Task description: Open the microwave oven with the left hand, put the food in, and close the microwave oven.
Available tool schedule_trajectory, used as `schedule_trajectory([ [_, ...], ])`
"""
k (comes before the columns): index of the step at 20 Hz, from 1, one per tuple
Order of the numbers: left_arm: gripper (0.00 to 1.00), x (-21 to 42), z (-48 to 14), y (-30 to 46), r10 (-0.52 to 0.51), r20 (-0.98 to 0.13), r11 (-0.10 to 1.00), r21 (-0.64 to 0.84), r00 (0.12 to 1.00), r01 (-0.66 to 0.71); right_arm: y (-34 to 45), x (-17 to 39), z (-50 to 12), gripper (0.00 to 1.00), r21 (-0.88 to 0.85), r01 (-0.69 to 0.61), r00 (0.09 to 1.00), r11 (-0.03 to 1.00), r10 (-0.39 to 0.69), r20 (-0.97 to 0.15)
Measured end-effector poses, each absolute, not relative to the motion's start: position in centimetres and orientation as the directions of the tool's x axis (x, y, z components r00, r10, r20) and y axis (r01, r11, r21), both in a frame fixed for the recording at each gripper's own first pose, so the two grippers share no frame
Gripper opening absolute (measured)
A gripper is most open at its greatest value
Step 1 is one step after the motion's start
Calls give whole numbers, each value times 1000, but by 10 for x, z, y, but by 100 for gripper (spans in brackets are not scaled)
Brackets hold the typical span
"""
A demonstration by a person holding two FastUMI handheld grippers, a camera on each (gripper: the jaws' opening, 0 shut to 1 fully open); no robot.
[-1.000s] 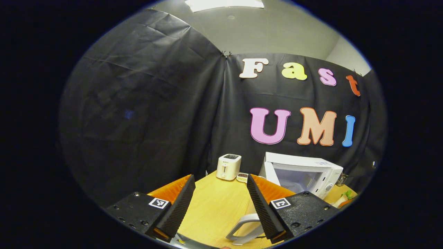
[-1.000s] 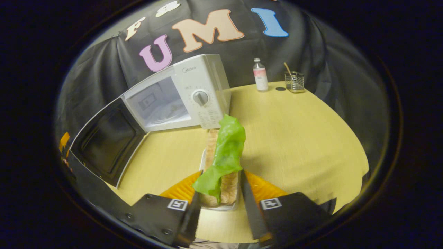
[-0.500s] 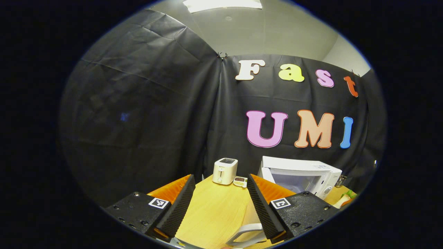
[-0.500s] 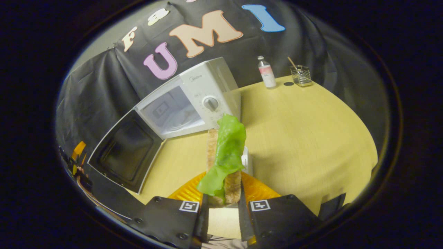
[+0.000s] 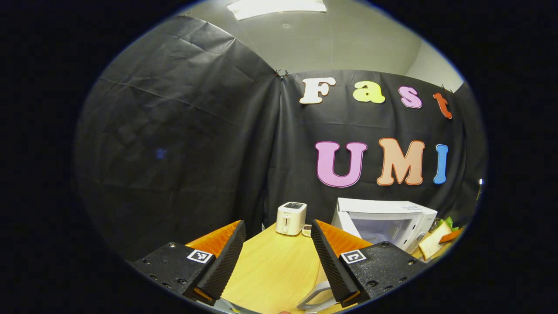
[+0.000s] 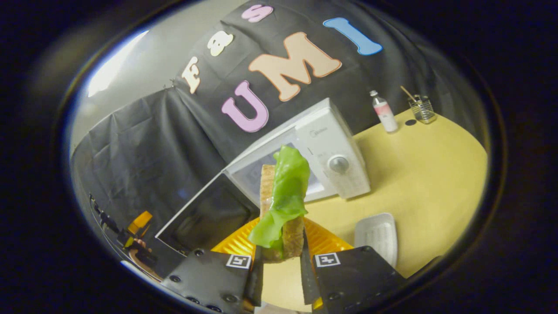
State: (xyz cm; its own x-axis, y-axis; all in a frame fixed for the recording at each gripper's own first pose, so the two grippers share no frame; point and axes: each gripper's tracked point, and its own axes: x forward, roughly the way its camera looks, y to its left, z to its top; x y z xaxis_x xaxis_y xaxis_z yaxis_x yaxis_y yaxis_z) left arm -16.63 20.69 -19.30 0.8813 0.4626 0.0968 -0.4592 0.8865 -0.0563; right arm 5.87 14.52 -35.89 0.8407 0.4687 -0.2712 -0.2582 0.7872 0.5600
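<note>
The white microwave [image 6: 335, 148] stands on the yellow table with its door [image 6: 205, 218] swung wide open to the left. My right gripper [image 6: 279, 257] is shut on the sandwich [image 6: 283, 200], a slice of bread with a green lettuce leaf, held upright in the air in front of the oven's opening. In the left gripper view my left gripper [image 5: 277, 224] is open with nothing between its fingers, back from the microwave [image 5: 383, 222]. The door's white handle [image 5: 316, 297] lies just below its right finger. The sandwich [image 5: 436, 244] appears at the far right, beside the oven.
A white tray [image 6: 379, 233] lies bare on the table right of my right gripper. A bottle [image 6: 383, 111] and a wire holder [image 6: 420, 109] stand at the back right. A white toaster [image 5: 291, 218] and a small dish [image 5: 307, 227] sit left of the microwave.
My right gripper closed on the sandwich, lifted it off the white tray and carried it up toward the microwave opening. The left gripper stayed open and barely shifted.
</note>
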Motion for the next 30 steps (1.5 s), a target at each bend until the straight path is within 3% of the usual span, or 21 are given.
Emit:
schedule_trajectory([
  [2,91,-171,-192,210,471,103,882,-45,876,-469,171,75,-367,38,576,-253,846,777,467,-258],
  [6,91,-177,-191,216,481,119,876,-40,869,-480,223,106,-392,38,601,-226,835,767,470,-286],
  [7,87,-179,-194,217,481,117,877,-43,869,-479,235,116,-398,38,608,-223,829,762,476,-293],
  [8,92,-180,-196,219,481,114,877,-46,870,-479,247,126,-403,39,614,-214,828,760,474,-298],
  [9,87,-180,-198,221,482,109,876,-48,869,-480,255,139,-409,38,610,-206,831,765,466,-304],
  [11,92,-181,-207,228,492,91,870,-51,866,-490,268,161,-421,39,593,-181,842,785,435,-319],
  [14,87,-183,-218,235,501,66,865,-68,863,-498,289,190,-428,38,622,-154,850,768,424,-312],
  [21,91,-185,-243,250,524,12,849,-85,852,-521,296,255,-425,38,639,-103,914,762,325,-241],
  [22,92,-185,-244,251,526,8,848,-88,851,-523,297,260,-424,38,625,-99,920,775,310,-239],
  [23,92,-184,-246,253,527,5,847,-87,850,-525,295,267,-426,30,597,-94,928,797,287,-238],
  [27,87,-183,-251,250,518,-2,852,-94,856,-515,281,290,-431,30,483,-65,953,873,198,-229],
  [30,92,-184,-259,254,523,-19,847,-102,852,-522,277,304,-437,31,460,-48,954,887,177,-241],
])
